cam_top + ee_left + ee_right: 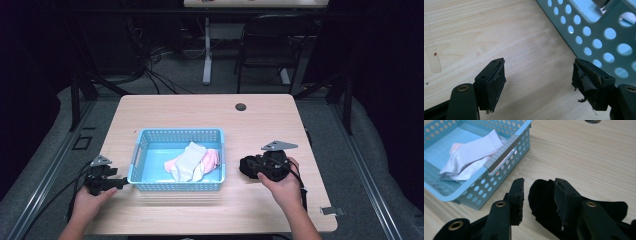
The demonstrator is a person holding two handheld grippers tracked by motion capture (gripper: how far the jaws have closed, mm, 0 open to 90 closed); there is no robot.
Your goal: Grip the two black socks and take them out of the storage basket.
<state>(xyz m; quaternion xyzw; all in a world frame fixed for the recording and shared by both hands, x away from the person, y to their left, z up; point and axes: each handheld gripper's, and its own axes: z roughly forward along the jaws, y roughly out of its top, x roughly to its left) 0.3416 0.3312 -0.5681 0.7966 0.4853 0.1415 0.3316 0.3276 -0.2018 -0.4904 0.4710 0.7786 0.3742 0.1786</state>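
Note:
A light blue perforated basket [180, 132] stands mid-table, holding a white sock [189, 159] laid over a pink one [213, 159]. In the right gripper view the white sock [474, 152] lies against the basket's near wall [449, 197]. A black sock [541, 202] lies crumpled on the wood right of the basket. My right gripper [260, 167] [539, 181] straddles it with jaws apart; a strip of table shows between the left pad and the cloth. My left gripper [117, 184] [539, 62] rests open at the basket's front left corner [599, 32], nothing between its pads.
A round cable hole [240, 106] sits near the table's far edge. A small metal tab [332, 210] lies at the front right corner. Behind the table stand a black chair [270, 45] and a desk leg with cables.

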